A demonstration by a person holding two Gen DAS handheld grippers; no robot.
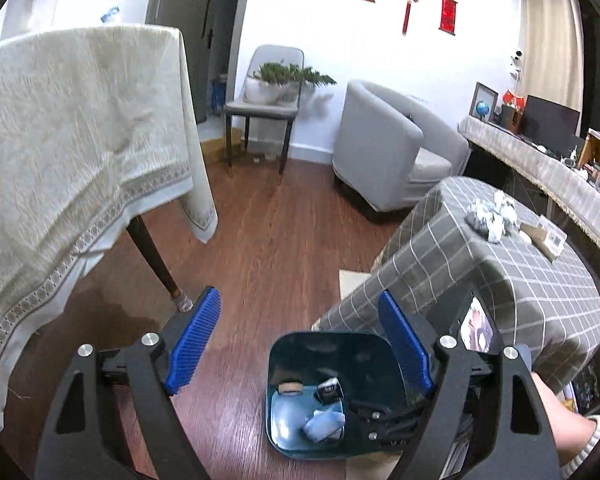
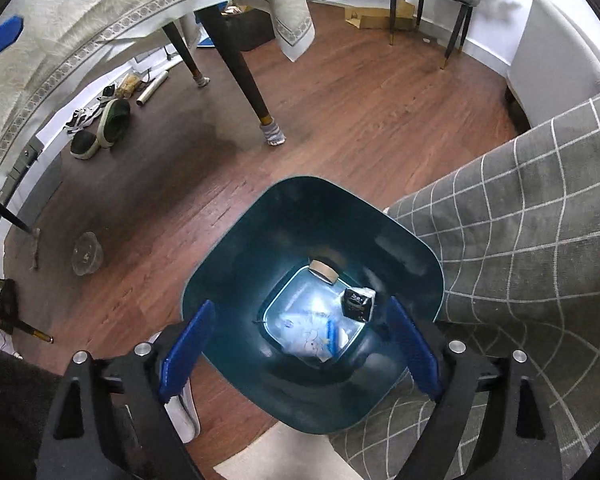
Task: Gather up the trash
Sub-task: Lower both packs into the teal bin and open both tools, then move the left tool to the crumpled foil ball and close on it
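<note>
Wood-plank flooring (image 1: 268,240) was seen throughout the room, with a dark teal trash bin (image 2: 236,264) standing on it against the draped edge of a low table in a grey checked cloth (image 1: 500,280).

Bin contents, as seen from the right wrist view: a small black carton (image 2: 358,302), a tan-capped round item (image 2: 324,271) against the far wall, and a white-and-blue wrapper (image 2: 312,334) lying flat on the bottom. The same three items were visible in the left wrist view, deep in the bin (image 1: 284,356).

On the checked cloth, well apart from the bin, a cluster of crumpled white paper wads (image 1: 492,216) was noted beside a small flat box (image 1: 544,236).

Left gripper (image 1: 300,344) – held above the floor beside the bin, blue pads spread wide, nothing between them. Right gripper (image 2: 300,340) – held directly over the bin mouth, pads likewise wide apart and empty; in the left view its black linkage (image 1: 384,420) was seen over the bin's near corner, with a sleeved forearm behind it.

Background: a taller table under a cream patterned cloth (image 1: 80,140), its dark leg ending in a sock-like foot cover (image 2: 272,134); a grey armchair (image 1: 388,148); a chair carrying a potted plant (image 1: 276,80); red hangings on the white wall. Under the cream-clothed table, shoes (image 2: 100,128) and a clear plastic lid (image 2: 87,258) were seen on the floor.
</note>
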